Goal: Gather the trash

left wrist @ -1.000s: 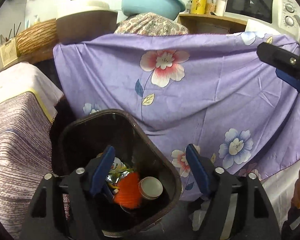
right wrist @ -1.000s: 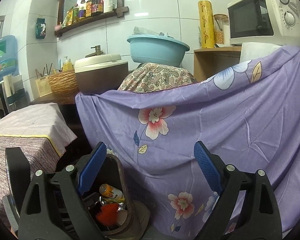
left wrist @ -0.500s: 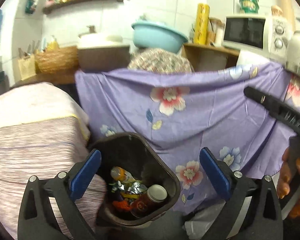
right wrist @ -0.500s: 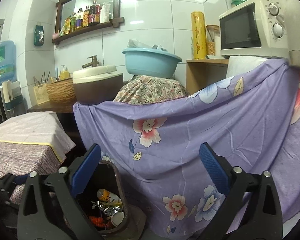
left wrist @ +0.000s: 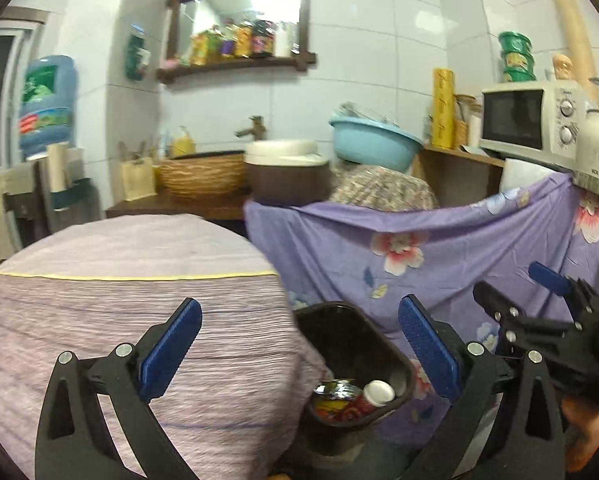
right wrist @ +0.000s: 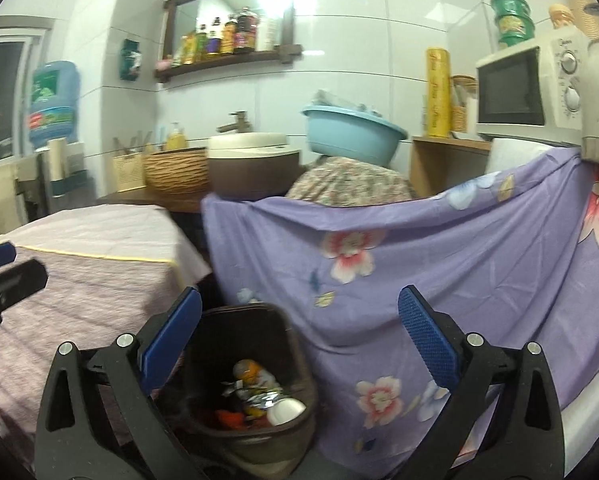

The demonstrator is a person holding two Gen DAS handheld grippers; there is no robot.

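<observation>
Both grippers have lifted back from the bin (right wrist: 255,384), so more of the room shows now. The left gripper (left wrist: 299,350) and right gripper (right wrist: 299,340) stand wide open and empty. The trash (right wrist: 259,400) lies inside the bin, between two cloth-covered tables.

One trash bin (right wrist: 259,320); two tools, left (left wrist: 299,340), right (right wrist: 299,332); one microwave (right wrist: 527,88); one basin (right wrist: 351,132).

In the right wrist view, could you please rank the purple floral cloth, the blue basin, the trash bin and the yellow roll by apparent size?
1. purple floral cloth
2. trash bin, though it sits nearest the camera
3. blue basin
4. yellow roll
</observation>
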